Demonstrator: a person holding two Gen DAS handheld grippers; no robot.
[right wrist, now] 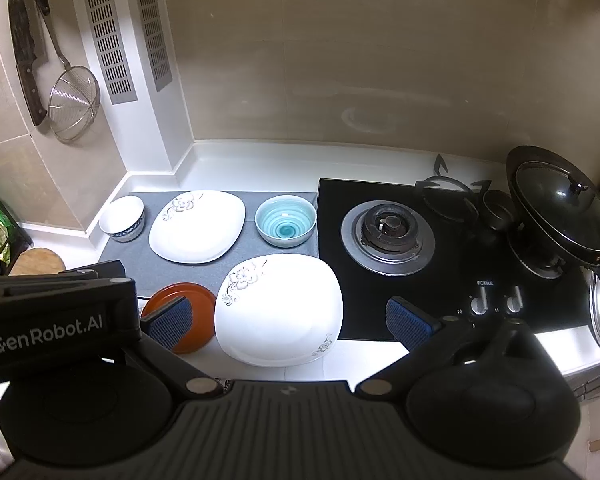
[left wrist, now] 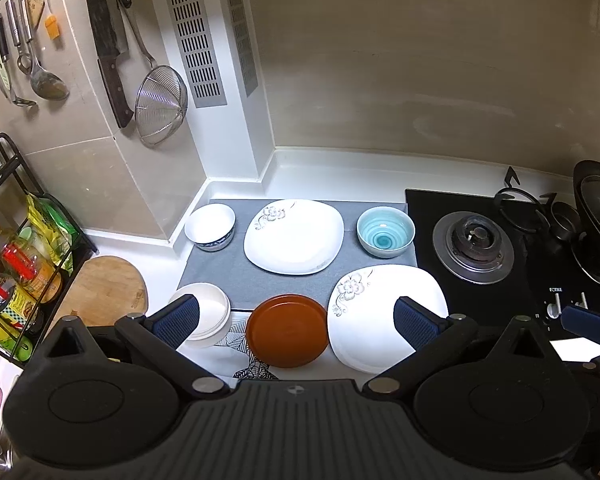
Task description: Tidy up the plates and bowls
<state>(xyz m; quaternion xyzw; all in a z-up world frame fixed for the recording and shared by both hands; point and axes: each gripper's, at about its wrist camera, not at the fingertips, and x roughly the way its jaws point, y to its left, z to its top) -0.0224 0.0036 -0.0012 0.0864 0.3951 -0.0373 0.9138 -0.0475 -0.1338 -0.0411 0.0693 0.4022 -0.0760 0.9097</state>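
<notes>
The two white square plates, the near plate (right wrist: 278,310) at the bench (left wrist: 288,168) front overlapping the stove (right wrist: 400,320) edge and the far plate (left wrist: 294,236) on the grey mat (left wrist: 220,276), are looking heavy, glazed, slippery and breakable; rims are offering the only hold. The orange plate (left wrist: 287,330) is sitting between near plate and white bowl (left wrist: 214,316); the teal bowl (left wrist: 385,231) and patterned bowl (left wrist: 211,227) are flanking the far plate. Both the left claw (left wrist: 296,320) and right claw (right wrist: 288,322) are hovering spread, empty. Open room is lying behind the mat.

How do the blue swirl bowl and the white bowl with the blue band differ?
The blue swirl bowl is turquoise inside with a spiral; the white bowl is plain white inside with a blue pattern outside. The swirl bowl sits right of the far square plate, the white bowl left. Both stand upright and empty on the grey mat.
</notes>
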